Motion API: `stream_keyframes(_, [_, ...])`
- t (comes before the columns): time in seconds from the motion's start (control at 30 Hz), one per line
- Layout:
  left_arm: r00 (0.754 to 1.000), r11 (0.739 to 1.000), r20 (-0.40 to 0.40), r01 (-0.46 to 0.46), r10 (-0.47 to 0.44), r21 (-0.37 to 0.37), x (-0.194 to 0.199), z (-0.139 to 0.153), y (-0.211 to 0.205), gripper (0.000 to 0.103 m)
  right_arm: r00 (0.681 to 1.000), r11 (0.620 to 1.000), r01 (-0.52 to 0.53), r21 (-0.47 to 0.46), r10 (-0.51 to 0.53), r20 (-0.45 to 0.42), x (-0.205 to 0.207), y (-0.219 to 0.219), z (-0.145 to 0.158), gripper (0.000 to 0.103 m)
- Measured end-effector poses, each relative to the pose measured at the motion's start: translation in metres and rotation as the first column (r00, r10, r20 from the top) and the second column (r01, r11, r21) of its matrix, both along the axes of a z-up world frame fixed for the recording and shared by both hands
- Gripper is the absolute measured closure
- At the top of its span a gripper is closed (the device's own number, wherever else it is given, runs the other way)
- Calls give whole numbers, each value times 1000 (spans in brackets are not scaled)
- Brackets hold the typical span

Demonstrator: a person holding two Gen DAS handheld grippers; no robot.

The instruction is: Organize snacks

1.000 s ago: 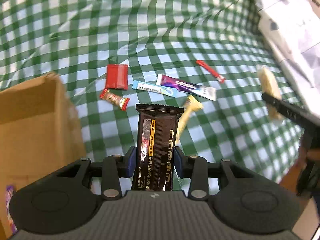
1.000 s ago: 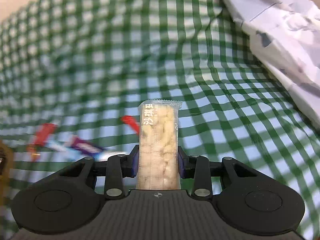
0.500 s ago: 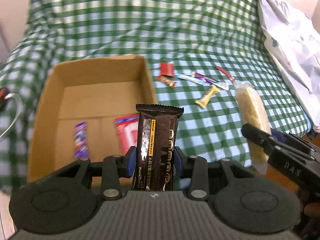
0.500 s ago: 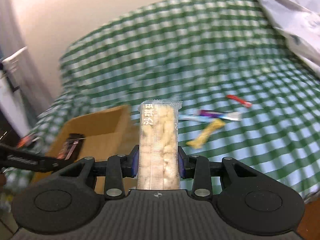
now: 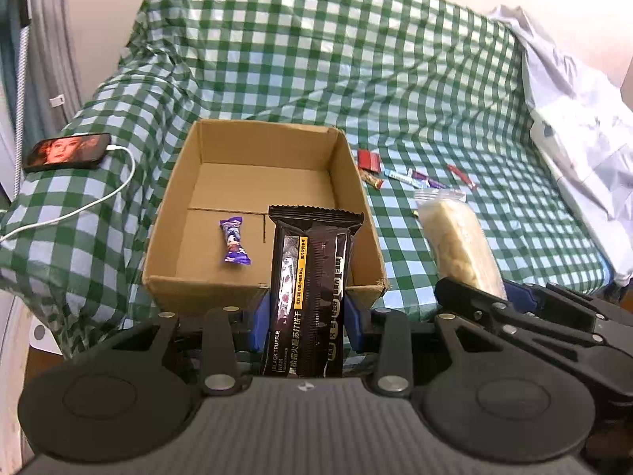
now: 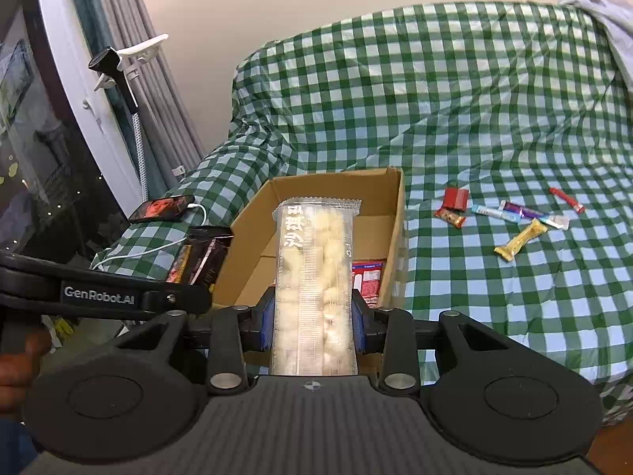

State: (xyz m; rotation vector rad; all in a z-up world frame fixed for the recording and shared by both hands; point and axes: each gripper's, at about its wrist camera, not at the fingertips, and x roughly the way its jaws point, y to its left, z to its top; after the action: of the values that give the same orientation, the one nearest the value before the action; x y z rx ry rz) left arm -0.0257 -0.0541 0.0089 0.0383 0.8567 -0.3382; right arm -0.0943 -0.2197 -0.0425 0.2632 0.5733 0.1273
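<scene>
Both grippers are now hovering by the cardboard box (image 5: pixel 358 182), away from the scattered snacks.
Left gripper (image 5: pixel 307 318) is clamping the dark biscuit pack (image 5: pixel 312 289); right gripper (image 6: pixel 313 322) is pinching the pale puffed bar (image 6: pixel 314 285).

Left gripper (image 5: pixel 307 322) and right gripper (image 6: pixel 313 322) side by side, tilted downward, jaws of each clamped.

Checked bed (image 5: pixel 316 59): box (image 5: pixel 352 182), snacks (image 6: pixel 518 239), phone (image 5: pixel 67 151)
</scene>
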Motion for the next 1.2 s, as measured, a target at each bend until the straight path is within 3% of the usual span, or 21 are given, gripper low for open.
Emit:
stream_keyframes(0.6, [998,996,38,-37,40,-78,-23,10,34,60,1000,997,2,-81,0,25,-24,23,13,65])
stream_keyframes(1.2, [997,994,7,-73,73,-83,10,-4,47,60,1000,992,-2,-128,0,-22,1,30,7,65])
